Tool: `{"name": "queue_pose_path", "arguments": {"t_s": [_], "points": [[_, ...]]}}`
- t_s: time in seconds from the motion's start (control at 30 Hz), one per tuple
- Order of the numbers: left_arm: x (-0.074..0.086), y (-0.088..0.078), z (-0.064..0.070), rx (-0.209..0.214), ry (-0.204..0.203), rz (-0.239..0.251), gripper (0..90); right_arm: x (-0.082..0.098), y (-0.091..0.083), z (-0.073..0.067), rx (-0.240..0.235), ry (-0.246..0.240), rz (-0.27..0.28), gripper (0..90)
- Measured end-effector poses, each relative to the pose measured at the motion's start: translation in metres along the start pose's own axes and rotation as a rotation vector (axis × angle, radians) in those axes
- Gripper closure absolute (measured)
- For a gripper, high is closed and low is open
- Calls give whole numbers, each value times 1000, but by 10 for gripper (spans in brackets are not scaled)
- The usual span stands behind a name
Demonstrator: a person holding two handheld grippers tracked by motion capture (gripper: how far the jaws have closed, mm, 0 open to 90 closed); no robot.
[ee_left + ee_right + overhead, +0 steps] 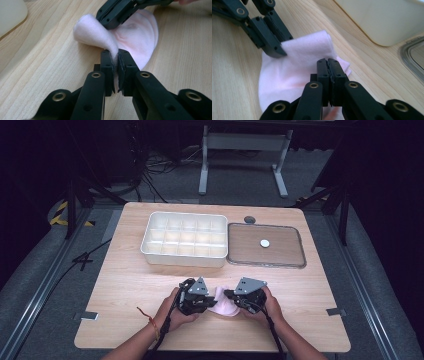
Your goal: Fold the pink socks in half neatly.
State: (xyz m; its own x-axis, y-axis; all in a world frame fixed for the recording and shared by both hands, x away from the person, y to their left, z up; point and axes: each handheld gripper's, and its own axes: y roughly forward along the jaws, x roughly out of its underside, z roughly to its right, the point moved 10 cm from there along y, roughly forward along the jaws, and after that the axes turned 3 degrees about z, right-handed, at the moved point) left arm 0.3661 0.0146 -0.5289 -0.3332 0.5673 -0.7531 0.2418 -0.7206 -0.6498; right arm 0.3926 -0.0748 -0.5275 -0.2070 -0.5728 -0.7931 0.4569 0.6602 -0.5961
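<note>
Pink cloth [223, 304] lying near the front edge of the bench [125, 285], pinched from both sides by my tongs.

I am seeing the left tongs [114, 56] pressed together on a raised fold of the cloth, and the right tongs [328, 62] also pressed together on it, though whether fabric is actually sitting between the right pads I am struggling to make out. From the high view the two tools and my hands are covering most of the cloth. Open wood is stretching out to either side and behind me toward the front edge. Farther back, well apart from the cloth, the white divided tray [184, 239] and the flat lid [266, 245] beside it are taking up the middle of the bench.
</note>
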Motion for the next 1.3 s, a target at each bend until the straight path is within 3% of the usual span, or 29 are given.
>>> {"name": "queue_pose_path", "arguments": {"t_s": [0.1,0.3,0.53,0.63,0.83,1.07,1.3], "points": [[-1,0,1,-7,13,-3,831,4,11,-5,-15,-10,-25,893],[-2,-2,0,-27,14,-2,826,3,14,-7,-9,-5,-17,892],[-1,-6,-8,-54,4,-9,831,-4,-11,2,20,-8,35,887],[-1,-6,-9,-59,-4,-3,830,1,-16,3,19,-4,21,887],[-5,-7,-8,-62,-2,19,824,12,-5,0,-4,-17,-34,888],[-13,-6,-4,-68,14,35,817,12,2,-2,-10,-12,-41,892],[-12,-4,-4,-80,23,19,819,-5,-2,-1,-3,0,18,889]]}}
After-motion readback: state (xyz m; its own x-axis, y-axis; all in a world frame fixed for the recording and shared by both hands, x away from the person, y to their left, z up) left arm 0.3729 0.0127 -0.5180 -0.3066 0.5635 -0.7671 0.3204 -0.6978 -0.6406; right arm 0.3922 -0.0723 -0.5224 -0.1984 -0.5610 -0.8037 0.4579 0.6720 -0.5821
